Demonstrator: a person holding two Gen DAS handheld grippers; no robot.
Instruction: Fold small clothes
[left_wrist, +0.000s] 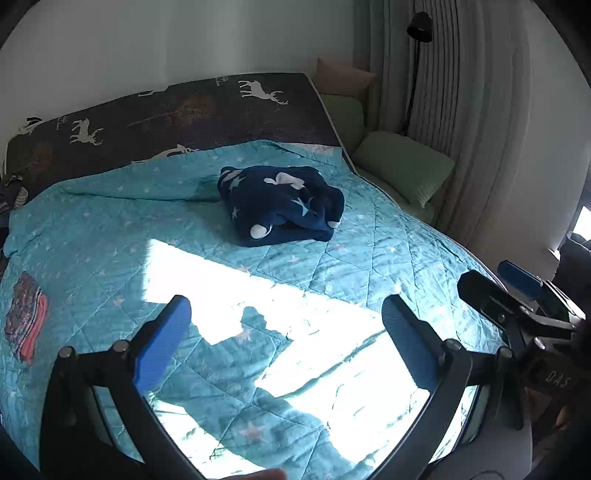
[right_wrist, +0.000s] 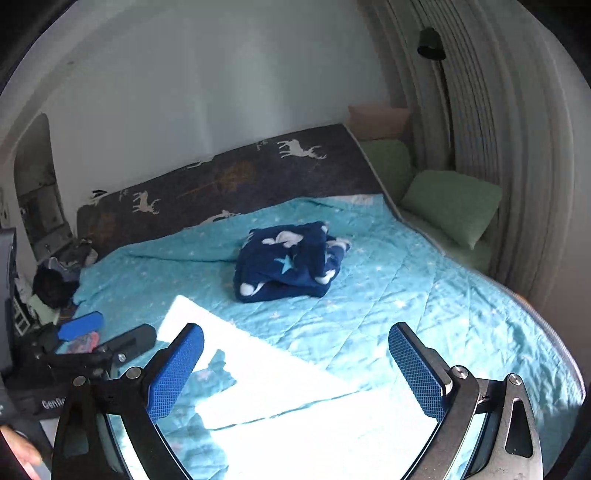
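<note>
A crumpled navy garment with white and pale-blue stars (left_wrist: 282, 205) (right_wrist: 290, 262) lies in a heap near the middle of the bed, on the turquoise quilt (left_wrist: 388, 236) (right_wrist: 399, 280). A folded red-and-dark patterned piece (left_wrist: 26, 325) rests flat by the quilt's left edge. My left gripper (left_wrist: 284, 332) hovers open over the sunlit near part of the quilt, well short of the navy heap, holding nothing. My right gripper (right_wrist: 295, 354) is open too, empty, at about the same distance. Each gripper shows at the edge of the other's view.
A dark headboard cover with white deer (left_wrist: 184, 110) runs along the far side. Green cushions (left_wrist: 402, 166) (right_wrist: 450, 206) and a pink one fill the gap by the curtain (left_wrist: 480, 129). A black lamp (left_wrist: 419, 27) stands there. Clutter (right_wrist: 55, 280) sits off the bed's left.
</note>
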